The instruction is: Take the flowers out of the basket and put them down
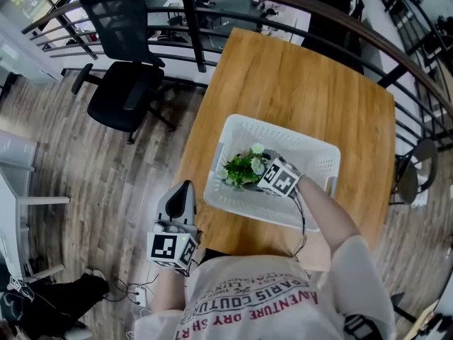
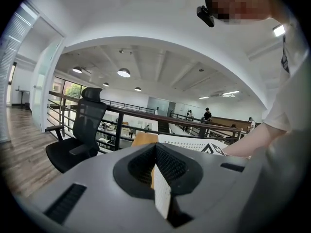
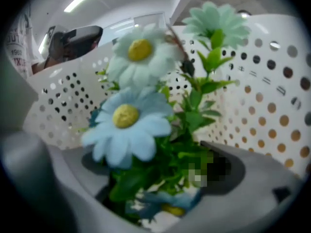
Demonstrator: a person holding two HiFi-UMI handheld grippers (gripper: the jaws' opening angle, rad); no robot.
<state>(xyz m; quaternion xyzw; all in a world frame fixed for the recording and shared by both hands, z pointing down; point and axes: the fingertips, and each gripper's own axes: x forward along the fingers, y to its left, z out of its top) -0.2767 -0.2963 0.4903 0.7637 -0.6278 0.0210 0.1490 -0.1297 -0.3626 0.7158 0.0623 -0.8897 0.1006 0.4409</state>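
Right hand-held gripper (image 1: 259,171): reaches down into the basket from the person's side. Its jaws are closed on the leafy lower part of the flowers, and green foliage fills the gap between them.
Left hand-held gripper (image 1: 186,185): held off the near-left corner of the surface, above the floor and close to the person's body. Its jaws are together with nothing between them, and its tip points forward along the surface's left edge.
Flowers (image 1: 243,167): inside the basket, in its left half. The right gripper view shows a pale blue daisy-like bloom lowest and a white one with a yellow centre above it. A pale green one sits at the top right on a thin stem, and green leaves run through the bunch.
Basket (image 1: 282,134): white plastic, rectangular, with walls perforated by round holes. It stands on the near half of the surface, its near wall close to the edge by the person.
Surface (image 1: 304,83): a wooden table top with the grain running away from the person.
Forearm (image 1: 322,207): the person's right one, reaching over the basket's near rim to the gripper.
Office chair (image 1: 122,94): black, on the floor to the far left of the surface, well apart from the basket.
Railing (image 1: 283,0): dark bars curving behind the surface and the chair.
Floor (image 1: 85,168): wood-look planks.
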